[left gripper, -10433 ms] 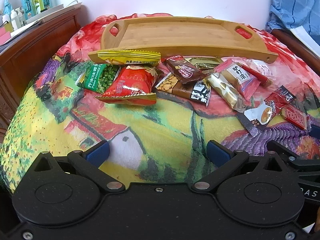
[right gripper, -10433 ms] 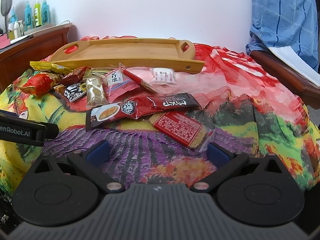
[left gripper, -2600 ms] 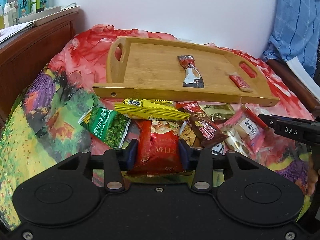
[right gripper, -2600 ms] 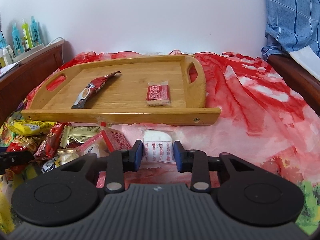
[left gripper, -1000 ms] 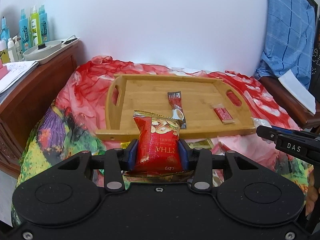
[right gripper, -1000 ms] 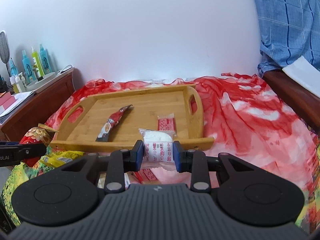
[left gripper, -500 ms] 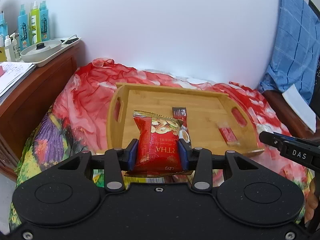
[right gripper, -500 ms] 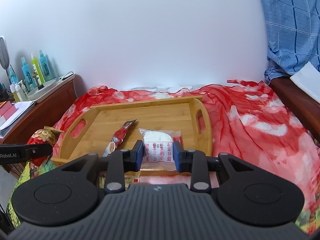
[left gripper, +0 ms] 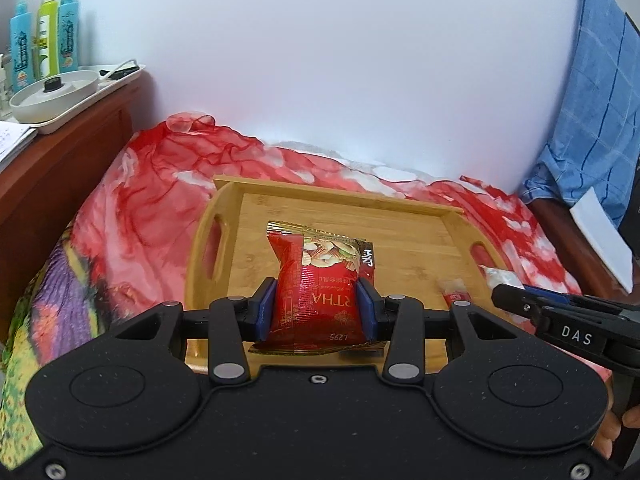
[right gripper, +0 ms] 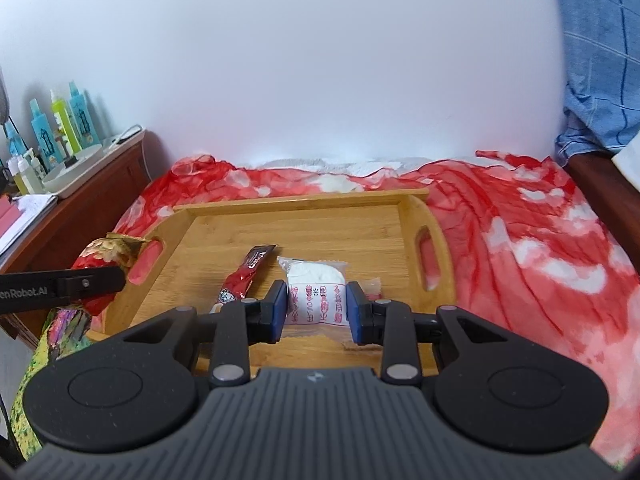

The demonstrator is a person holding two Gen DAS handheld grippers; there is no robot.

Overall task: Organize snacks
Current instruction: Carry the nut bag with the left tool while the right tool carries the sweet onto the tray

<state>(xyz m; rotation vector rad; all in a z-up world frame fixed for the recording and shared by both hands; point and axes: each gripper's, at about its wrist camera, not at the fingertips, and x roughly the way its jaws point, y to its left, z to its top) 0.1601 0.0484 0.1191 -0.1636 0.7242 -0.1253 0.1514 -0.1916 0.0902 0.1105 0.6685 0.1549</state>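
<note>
done: stick pack (right gripper: 247,276) and small red pack (left gripper: 454,295) lie in tray (right gripper: 304,205) | now: left tongs (left gripper: 316,312) clamped on red bag (left gripper: 316,280), right tongs (right gripper: 317,307) clamped on white pack (right gripper: 316,292), both held over tray | left: both to be released; further snacks not visible

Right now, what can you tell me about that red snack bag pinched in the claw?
The red snack bag is a puffy, glossy foil pouch with gold crimped ends and a picture of nuts near its top; its white lettering reads upside down. It stands upright, squeezed at its lower half between the blue pads of the left claw, which holds it above the wooden tray. Nothing else visibly touches it.
</note>
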